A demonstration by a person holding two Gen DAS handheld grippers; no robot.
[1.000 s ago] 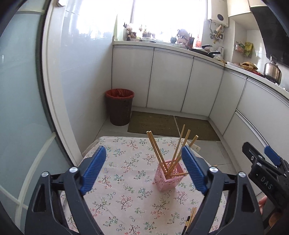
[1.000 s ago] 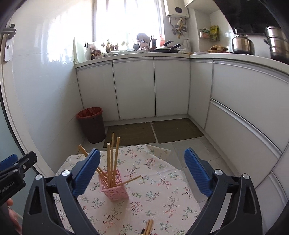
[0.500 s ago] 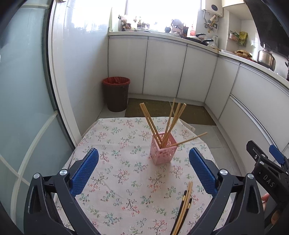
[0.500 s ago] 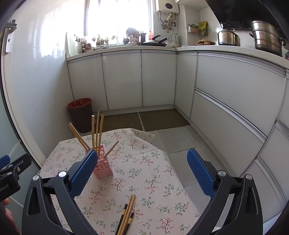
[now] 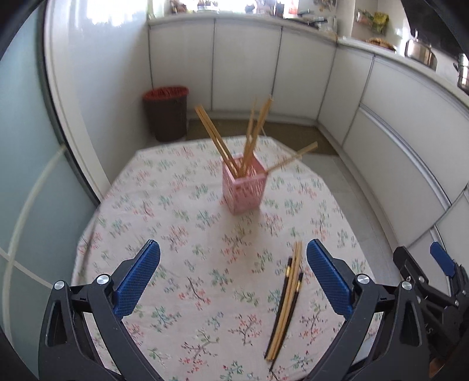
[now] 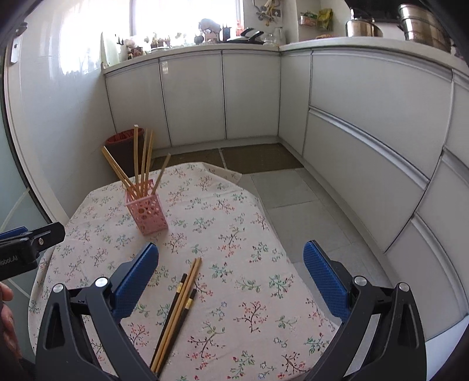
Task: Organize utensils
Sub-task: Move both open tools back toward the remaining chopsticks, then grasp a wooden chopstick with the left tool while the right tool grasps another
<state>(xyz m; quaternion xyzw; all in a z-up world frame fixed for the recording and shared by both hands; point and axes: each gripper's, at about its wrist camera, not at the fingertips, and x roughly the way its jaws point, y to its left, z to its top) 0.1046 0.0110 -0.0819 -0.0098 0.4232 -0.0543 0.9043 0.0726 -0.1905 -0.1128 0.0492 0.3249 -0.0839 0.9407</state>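
Approach step, nothing picked up yet. Left gripper (image 5: 233, 278) w/ jaws just spread wide, empty; right gripper (image 6: 231, 278) released too. Loose chopsticks (image 6: 176, 310) lie near side of pink holder (image 6: 148, 211), apart from it. Next: close on the bundle, lift into holder.

A red-lined bin (image 5: 165, 112) stands by white cabinets (image 6: 193, 96); kettle (image 6: 362, 27) on the counter.

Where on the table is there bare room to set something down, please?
Free cloth lies left of the holder toward the table edge, and right of the loose chopsticks. It is crowded only around the holder, where its chopsticks lean outward.
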